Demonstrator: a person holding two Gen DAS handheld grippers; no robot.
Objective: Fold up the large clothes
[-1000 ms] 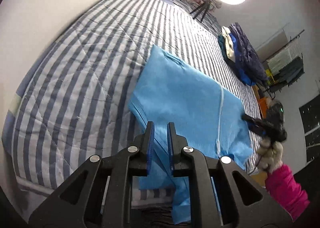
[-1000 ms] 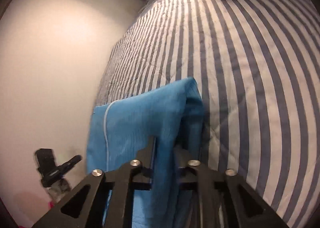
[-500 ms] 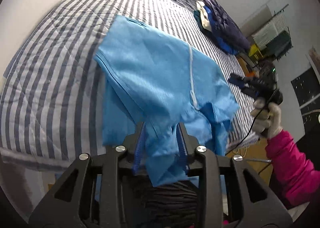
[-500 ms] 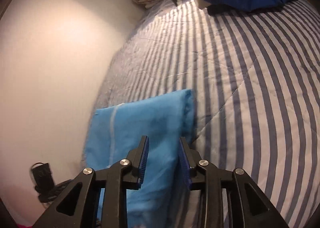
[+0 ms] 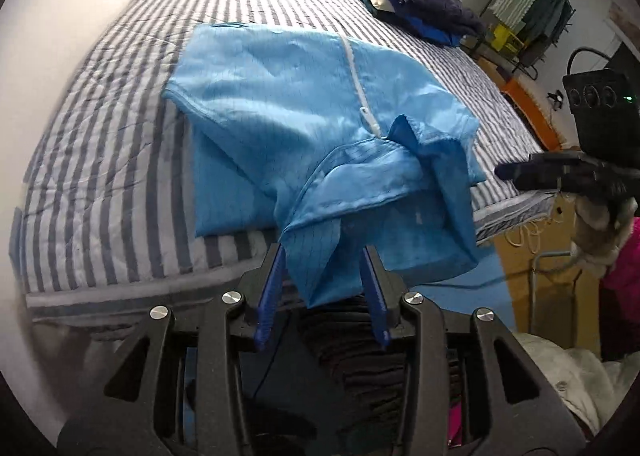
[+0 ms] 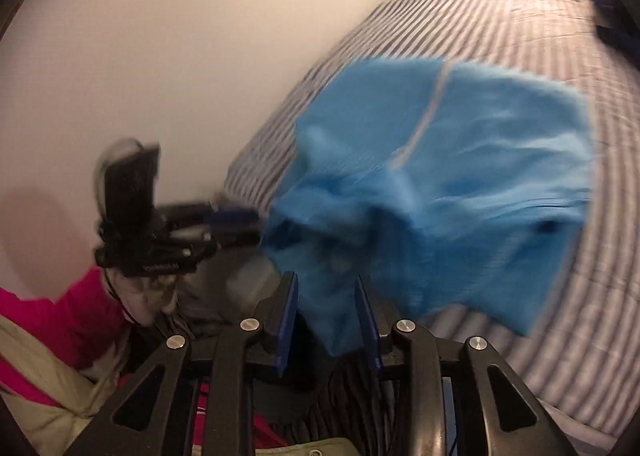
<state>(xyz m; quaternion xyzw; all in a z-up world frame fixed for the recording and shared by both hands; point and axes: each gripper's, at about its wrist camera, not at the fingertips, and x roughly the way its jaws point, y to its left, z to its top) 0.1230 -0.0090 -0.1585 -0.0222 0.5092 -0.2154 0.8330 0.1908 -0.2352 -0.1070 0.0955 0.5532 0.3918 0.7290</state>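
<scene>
Blue garment [image 5: 304,104], a zip-front work coat by the look of it, is lying partly folded on the striped bed [image 5: 100,128], with its near end spilling over the bed's near edge. A white zipper strip is running down its upper layer toward that edge.

Left tool [image 5: 324,280] is pointing steeply down at the bed's near edge, its black frame filling the bottom of the left wrist view. Its blue-lined jaws are opening, standing at a moderate gap, and a hanging corner of the garment is dangling between them; the cloth is lying against the left pad while the right pad is standing clear of it, so nothing is being pinched.

Right tool [image 6: 326,310] is angling down toward the same near edge from the bed's other side, in a heavily blurred view. Its jaws are parted to a similar moderate gap, with a drooping fold of the garment sitting between the pads; whether the pads are touching it, I cannot tell through the blur. From the left wrist view, this tool is appearing beyond the bed's right corner, gripped by a light-gloved hand [image 5: 600,224] emerging from a pink sleeve [image 5: 624,256].

A pile of dark and blue clothes [image 5: 416,4] is sitting at the bed's far right.
</scene>
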